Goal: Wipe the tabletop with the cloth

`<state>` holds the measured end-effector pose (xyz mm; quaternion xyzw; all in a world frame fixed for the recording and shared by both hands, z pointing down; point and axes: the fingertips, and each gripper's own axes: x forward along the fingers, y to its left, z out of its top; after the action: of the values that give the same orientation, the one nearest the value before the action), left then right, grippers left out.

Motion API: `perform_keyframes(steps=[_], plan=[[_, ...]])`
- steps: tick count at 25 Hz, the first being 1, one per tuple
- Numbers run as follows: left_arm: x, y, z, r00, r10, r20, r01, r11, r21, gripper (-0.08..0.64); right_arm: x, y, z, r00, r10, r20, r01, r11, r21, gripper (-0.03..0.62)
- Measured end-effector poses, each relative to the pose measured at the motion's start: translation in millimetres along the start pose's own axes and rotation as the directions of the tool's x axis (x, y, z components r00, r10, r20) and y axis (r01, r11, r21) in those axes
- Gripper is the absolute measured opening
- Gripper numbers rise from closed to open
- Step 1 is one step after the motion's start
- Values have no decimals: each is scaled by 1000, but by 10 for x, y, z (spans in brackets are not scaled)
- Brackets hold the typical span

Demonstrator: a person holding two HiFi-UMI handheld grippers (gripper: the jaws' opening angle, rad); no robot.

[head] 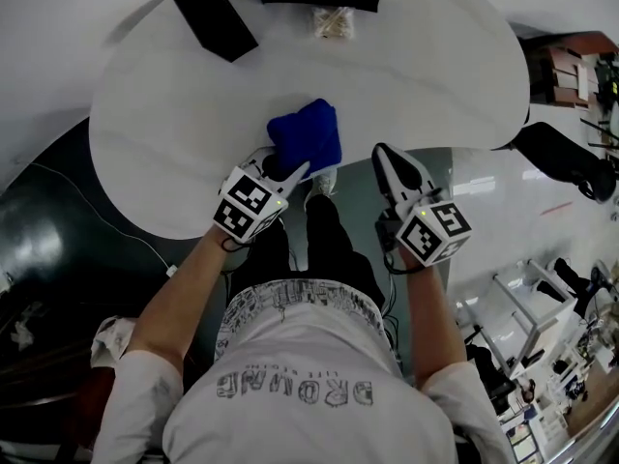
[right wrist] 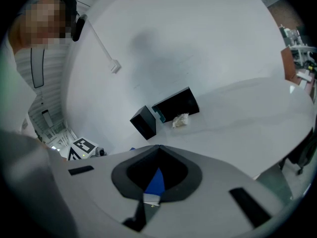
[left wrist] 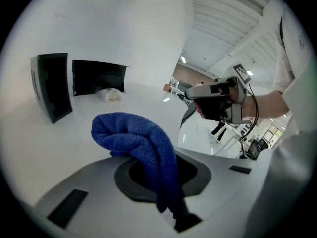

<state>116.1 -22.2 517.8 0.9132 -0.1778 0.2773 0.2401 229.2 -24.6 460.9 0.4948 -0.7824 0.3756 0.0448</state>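
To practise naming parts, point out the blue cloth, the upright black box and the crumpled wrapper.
blue cloth [head: 308, 133], head view, middle of the bunched fold.
upright black box [left wrist: 54, 86], left gripper view, its front face.
crumpled wrapper [head: 333, 22], head view, its middle.

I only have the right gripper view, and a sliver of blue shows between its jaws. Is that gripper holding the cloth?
Observer: No. The left gripper is clamped on the blue cloth.
Operator: Where is the cloth lying?
Observer: Bunched up on the white table, near its edge.
Operator: And the right gripper?
Observer: It is beside the cloth, not touching it, at the table's edge.
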Motion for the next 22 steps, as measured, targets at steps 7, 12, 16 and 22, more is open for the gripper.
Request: perform_keyframes(steps=[7,12,16,22], plan=[[-516,153,273,992,20,128,-15,999,-40,66,145,299,194,998,52,45,-51,998,-35,8],[-936,226,452,978,62,199,-55,998,-40,66,194,588,339,996,76,49,-72,994,-80,8],[-1292,270,597,962,88,258,-80,996,-41,66,251,854,461,993,101,59,-94,989,-114,8],[-1772,369,724,935,121,333,-109,993,-54,66,357,1239,613,989,138,59,-126,976,-177,8]])
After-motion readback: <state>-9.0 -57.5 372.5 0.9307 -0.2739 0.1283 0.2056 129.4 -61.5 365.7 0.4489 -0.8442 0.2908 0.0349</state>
